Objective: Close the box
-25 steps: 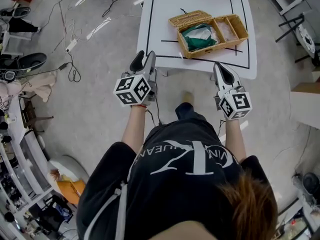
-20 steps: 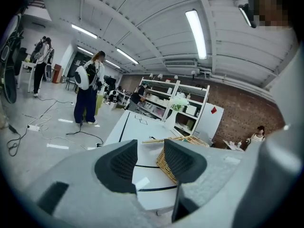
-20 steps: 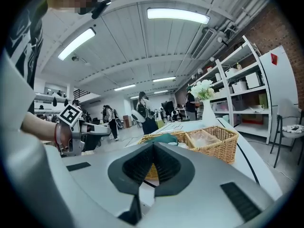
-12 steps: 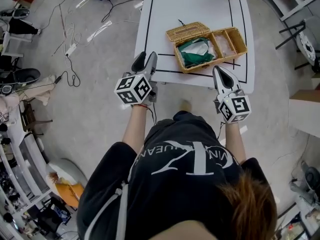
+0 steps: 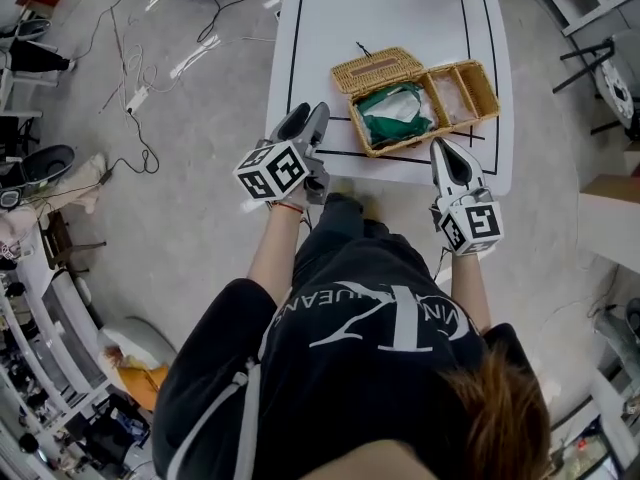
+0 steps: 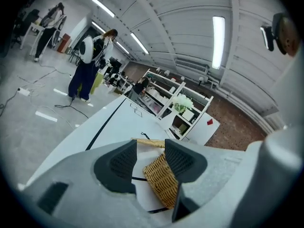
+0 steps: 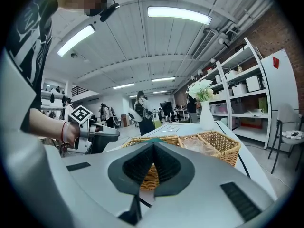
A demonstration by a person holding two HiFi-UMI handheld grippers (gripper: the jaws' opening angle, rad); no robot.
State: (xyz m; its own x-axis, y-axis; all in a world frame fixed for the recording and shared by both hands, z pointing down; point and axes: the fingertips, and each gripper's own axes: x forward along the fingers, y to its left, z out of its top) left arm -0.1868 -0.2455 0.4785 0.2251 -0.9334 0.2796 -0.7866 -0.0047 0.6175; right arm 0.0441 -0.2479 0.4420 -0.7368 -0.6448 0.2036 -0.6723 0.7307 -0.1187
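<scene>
Lying open on surface (image 5: 400,8): box (image 5: 487,76), long axis 9-to-3; lid (image 5: 378,68) at 2 o'clock from nearer left gripper (image 5: 305,123), jaws apart; right gripper (image 5: 447,158) closed, empty.

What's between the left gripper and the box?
Only bare table with a black line separates the left gripper from the box; the head view shows it.

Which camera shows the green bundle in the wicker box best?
The head view: it looks down into the open wicker box and shows the green bundle filling its larger compartment. The right gripper view catches only a green sliver above the rim; the left gripper view shows just the box's outer wall.
</scene>
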